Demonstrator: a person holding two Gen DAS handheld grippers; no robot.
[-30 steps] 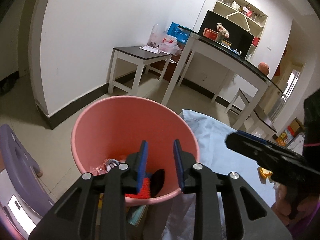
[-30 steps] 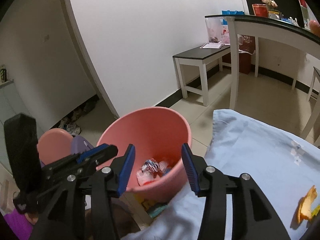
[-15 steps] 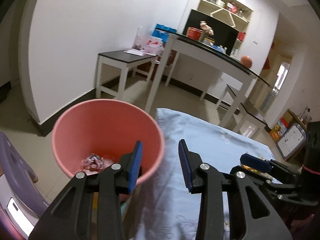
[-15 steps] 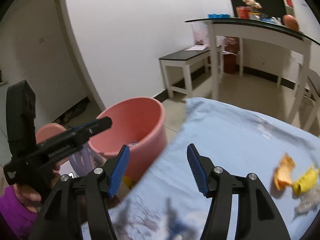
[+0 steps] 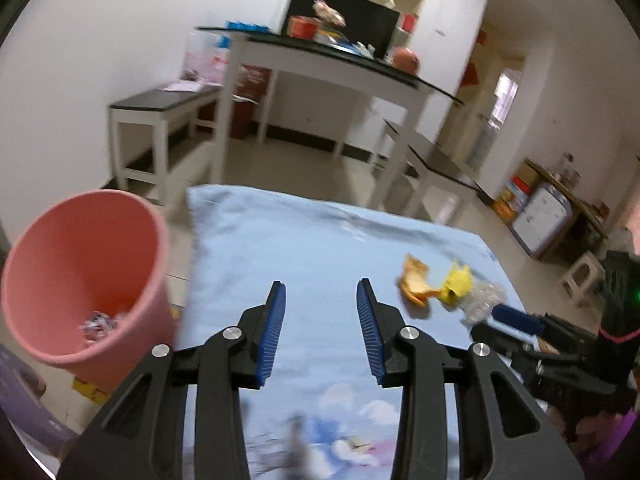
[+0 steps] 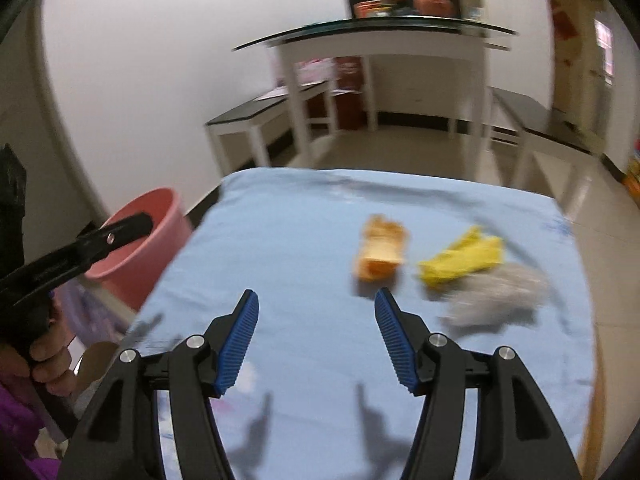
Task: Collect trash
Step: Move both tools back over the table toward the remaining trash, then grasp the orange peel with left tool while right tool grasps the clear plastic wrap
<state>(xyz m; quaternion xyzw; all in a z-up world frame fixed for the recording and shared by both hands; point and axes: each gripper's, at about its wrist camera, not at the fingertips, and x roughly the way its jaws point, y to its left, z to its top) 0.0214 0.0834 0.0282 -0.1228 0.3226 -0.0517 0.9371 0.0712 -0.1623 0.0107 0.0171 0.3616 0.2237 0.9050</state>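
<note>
A pink bin (image 5: 80, 276) stands left of the table covered in blue cloth (image 5: 312, 248), with crumpled wrappers inside; it also shows in the right wrist view (image 6: 140, 248). On the cloth lie an orange wrapper (image 6: 380, 254), a yellow wrapper (image 6: 464, 258) and a clear crumpled plastic piece (image 6: 496, 300); the left wrist view shows them too, the orange wrapper (image 5: 414, 284) at mid right. My left gripper (image 5: 320, 292) is open and empty over the cloth. My right gripper (image 6: 316, 300) is open and empty, just short of the orange wrapper.
A low dark-topped side table (image 5: 160, 108) and a tall white table with a glass top (image 5: 320, 56) stand against the far wall. A bench (image 5: 436, 160) is behind the cloth-covered table. Boxes and a small stool (image 5: 580, 276) are at the right.
Both grippers have swung right, away from the pink bin and over the blue cloth. The wrappers have come into closer view. Both grippers stay open and empty.
</note>
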